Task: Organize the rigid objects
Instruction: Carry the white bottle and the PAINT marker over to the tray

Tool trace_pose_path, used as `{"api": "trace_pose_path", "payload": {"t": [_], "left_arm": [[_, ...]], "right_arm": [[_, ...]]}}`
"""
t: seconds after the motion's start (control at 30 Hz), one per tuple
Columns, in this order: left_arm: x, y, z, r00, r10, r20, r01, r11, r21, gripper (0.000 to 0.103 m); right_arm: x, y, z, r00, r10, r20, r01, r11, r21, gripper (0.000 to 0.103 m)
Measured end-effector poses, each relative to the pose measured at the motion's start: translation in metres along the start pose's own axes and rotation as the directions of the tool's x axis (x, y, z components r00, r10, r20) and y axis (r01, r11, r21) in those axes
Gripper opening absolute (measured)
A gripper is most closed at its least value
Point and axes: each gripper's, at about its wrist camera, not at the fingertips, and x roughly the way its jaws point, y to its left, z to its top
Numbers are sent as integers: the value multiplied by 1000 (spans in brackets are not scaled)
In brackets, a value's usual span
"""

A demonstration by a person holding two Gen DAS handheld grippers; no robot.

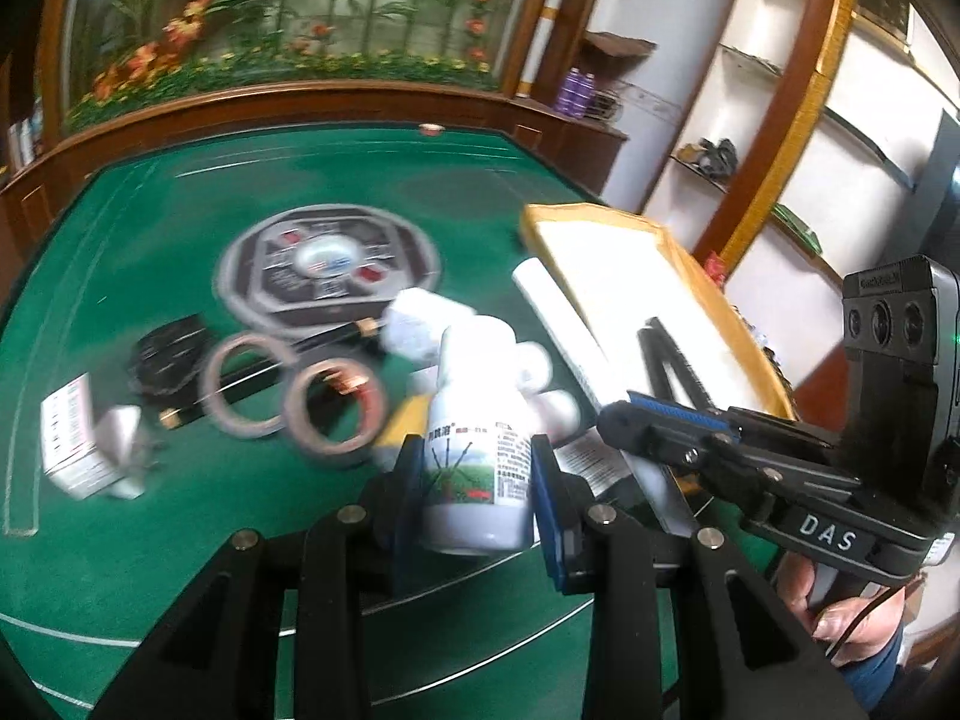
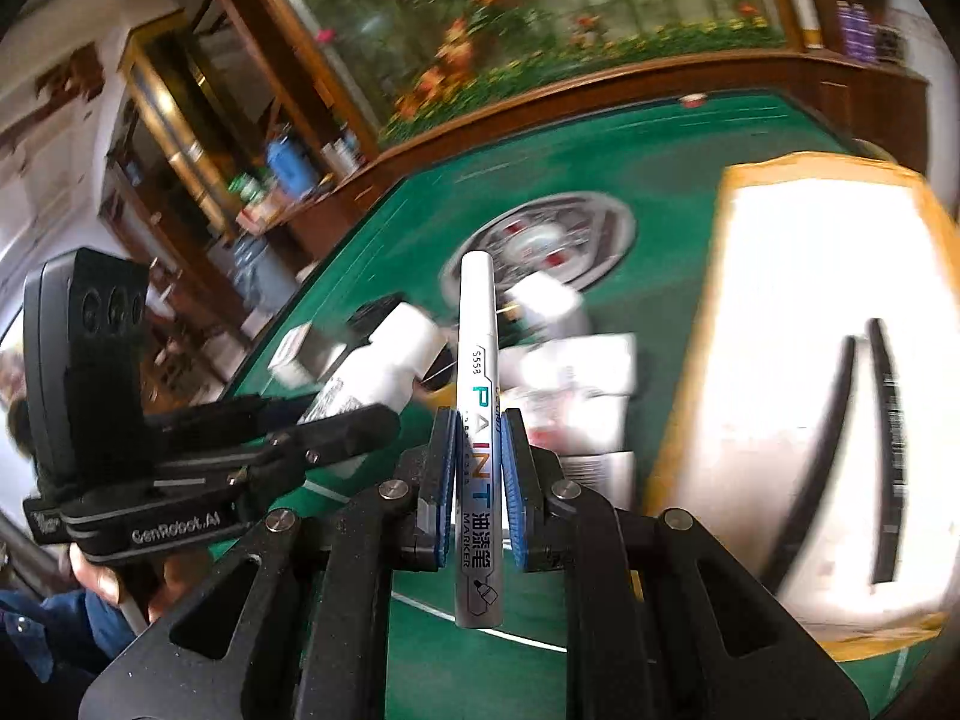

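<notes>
In the left wrist view my left gripper [image 1: 474,474] is shut on a white bottle [image 1: 474,420] with a green printed label, held upright above the green table [image 1: 180,540]. My right gripper [image 2: 477,468] is shut on a white paint marker [image 2: 477,360] that points away along its fingers. The left wrist view shows the right gripper [image 1: 630,426] at the right, with the marker [image 1: 558,318] slanting beside an open cardboard box [image 1: 624,264]. In the right wrist view the left gripper [image 2: 354,414] and its bottle [image 2: 390,354] are at the left.
Two tape rolls [image 1: 246,384] [image 1: 336,414], a black pen [image 1: 336,336], a small printed carton [image 1: 72,438] and several white items [image 1: 420,324] lie on the felt. A round panel [image 1: 327,267] marks the table's middle. The box [image 2: 810,360] holds two dark strips. A hand [image 1: 840,606] grips the right handle.
</notes>
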Motion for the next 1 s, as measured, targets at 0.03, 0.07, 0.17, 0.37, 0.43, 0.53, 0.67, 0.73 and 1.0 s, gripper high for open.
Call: {"api": "trace_pose_path", "payload": {"t": [0.03, 0.07, 0.17, 0.37, 0.43, 0.53, 0.67, 0.73, 1.0], "left_arm": [[5, -8, 4, 1000, -15, 1, 15, 1000, 7, 34], [9, -15, 7, 1000, -26, 2, 26, 1000, 12, 34], [27, -40, 19, 997, -75, -10, 76, 997, 25, 34], [66, -87, 40, 994, -101, -28, 103, 993, 65, 34], [78, -98, 41, 994, -101, -42, 104, 991, 82, 34], [95, -108, 39, 994, -95, -58, 100, 991, 89, 34], [107, -110, 34, 991, -100, -89, 108, 990, 93, 34], [108, -111, 32, 991, -93, -92, 102, 989, 104, 34], [117, -116, 23, 994, -56, -97, 72, 983, 170, 35]], "right_arm": [[-7, -9, 0, 1000, -19, 19, 19, 1000, 20, 14], [-11, -16, 0, 999, -33, 31, 32, 999, 34, 14], [-28, -38, 1, 990, -120, 76, 114, 991, 73, 14], [-56, -80, 1, 962, -246, 118, 227, 961, 156, 14], [-61, -93, 2, 952, -284, 112, 262, 949, 175, 14], [-62, -105, 3, 931, -353, 93, 334, 926, 177, 14], [-63, -117, 0, 920, -387, 59, 371, 910, 183, 14], [-62, -121, -3, 917, -397, 45, 383, 905, 184, 14], [-50, -118, -2, 895, -445, 23, 437, 886, 158, 14]]}}
